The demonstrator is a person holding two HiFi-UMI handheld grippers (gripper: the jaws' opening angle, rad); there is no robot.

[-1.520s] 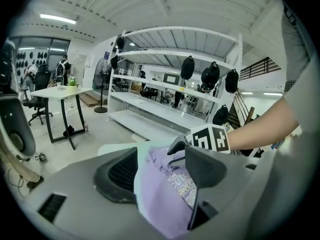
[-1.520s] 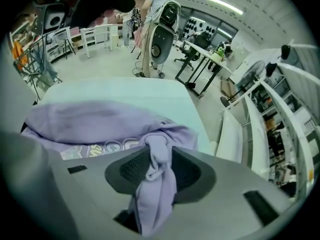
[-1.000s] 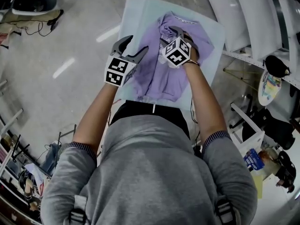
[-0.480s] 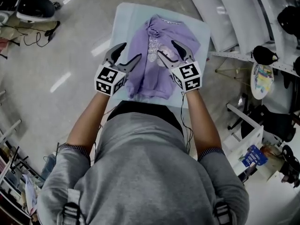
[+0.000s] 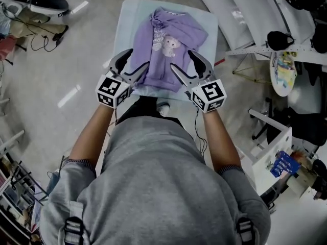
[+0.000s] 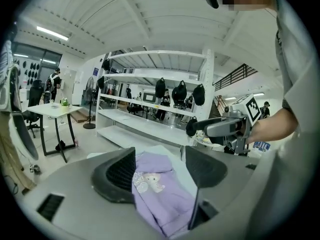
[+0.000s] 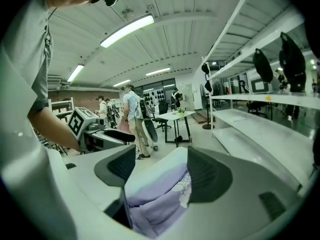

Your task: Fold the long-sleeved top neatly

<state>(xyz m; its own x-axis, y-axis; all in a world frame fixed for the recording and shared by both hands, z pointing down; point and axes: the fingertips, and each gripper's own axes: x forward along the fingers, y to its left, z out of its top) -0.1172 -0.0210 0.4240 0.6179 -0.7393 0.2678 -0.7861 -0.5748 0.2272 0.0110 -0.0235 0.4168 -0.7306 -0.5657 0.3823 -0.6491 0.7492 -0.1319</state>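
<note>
Now my left gripper (image 5: 134, 64) and right gripper (image 5: 183, 60) hang empty over the folded top (image 5: 164, 50), fingers released, the right's just opened wider; I judge only neatening remains.

Probably a lab: white shelving (image 6: 150, 126), desk (image 6: 47, 110)

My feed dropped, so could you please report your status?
Left hand-held gripper open, empty. Right hand-held gripper just opened wider, empty. Purple top lies folded on table. Nothing obstructing.
</note>
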